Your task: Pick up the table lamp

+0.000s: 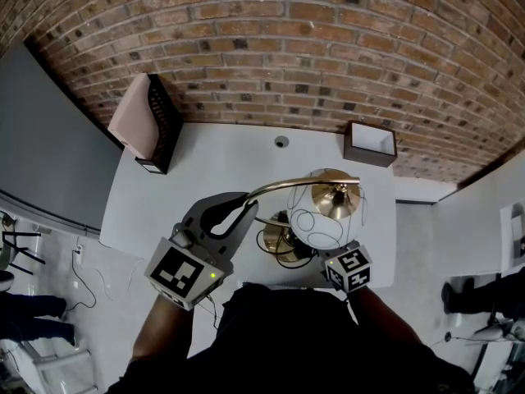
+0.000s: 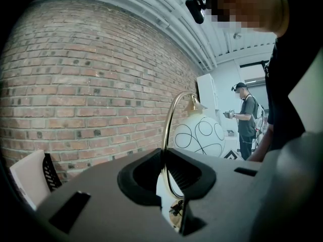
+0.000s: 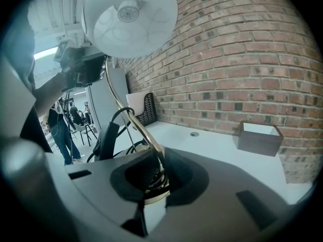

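Both grippers are on the table lamp [image 1: 316,220] at the near edge of the table [image 1: 221,154]. The left gripper's [image 2: 169,178] fingers [image 2: 144,175] pinch its curved brass arm [image 1: 287,185] partway up. The right gripper's [image 3: 154,178] fingers [image 3: 189,178] clamp the same arm low, just above the base [image 1: 279,240]. The white globe shade [image 1: 318,228] hangs over the table between them.

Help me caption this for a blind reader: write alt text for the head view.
From above, a person's left tongs and right tongs grip a brass gooseneck table lamp with a white globe shade drawn with black loops, over a white table against a brick wall. A black mesh file holder and a brown open box stand at the table's back corners.
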`<state>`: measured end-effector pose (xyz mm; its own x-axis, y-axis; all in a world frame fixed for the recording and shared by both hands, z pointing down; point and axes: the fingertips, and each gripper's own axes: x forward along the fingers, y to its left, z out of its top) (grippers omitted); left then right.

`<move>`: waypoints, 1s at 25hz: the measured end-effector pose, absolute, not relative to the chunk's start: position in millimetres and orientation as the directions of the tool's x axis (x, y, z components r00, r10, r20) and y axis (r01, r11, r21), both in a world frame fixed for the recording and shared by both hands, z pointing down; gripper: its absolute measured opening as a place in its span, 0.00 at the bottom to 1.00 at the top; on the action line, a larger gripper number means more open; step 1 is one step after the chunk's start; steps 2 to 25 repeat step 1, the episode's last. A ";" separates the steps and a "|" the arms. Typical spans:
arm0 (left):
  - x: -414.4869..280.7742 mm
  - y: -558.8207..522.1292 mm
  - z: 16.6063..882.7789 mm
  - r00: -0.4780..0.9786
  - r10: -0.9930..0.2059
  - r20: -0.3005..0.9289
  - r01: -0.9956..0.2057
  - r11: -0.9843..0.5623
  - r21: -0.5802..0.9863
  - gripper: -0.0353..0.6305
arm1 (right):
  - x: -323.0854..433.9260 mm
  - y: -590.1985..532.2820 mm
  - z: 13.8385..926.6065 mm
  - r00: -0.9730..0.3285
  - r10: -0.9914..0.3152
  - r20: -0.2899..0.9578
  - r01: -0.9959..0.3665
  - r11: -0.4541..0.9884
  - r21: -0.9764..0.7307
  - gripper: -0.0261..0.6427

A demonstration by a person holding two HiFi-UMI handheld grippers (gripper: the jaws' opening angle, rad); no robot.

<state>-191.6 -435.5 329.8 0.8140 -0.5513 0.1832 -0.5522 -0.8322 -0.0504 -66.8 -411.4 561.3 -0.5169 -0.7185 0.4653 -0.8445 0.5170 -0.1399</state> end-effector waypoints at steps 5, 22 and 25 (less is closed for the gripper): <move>-191.9 -436.1 330.0 0.814 -0.551 0.184 -0.552 -0.832 -0.050 0.12 | -67.0 -411.8 561.6 -0.517 -0.718 0.466 -0.845 0.517 -0.139 0.12; -191.9 -436.1 330.0 0.814 -0.551 0.184 -0.552 -0.832 -0.050 0.12 | -67.0 -411.8 561.6 -0.517 -0.718 0.466 -0.845 0.517 -0.139 0.12; -191.9 -436.1 330.0 0.814 -0.551 0.184 -0.552 -0.832 -0.050 0.12 | -67.0 -411.8 561.6 -0.517 -0.718 0.466 -0.845 0.517 -0.139 0.12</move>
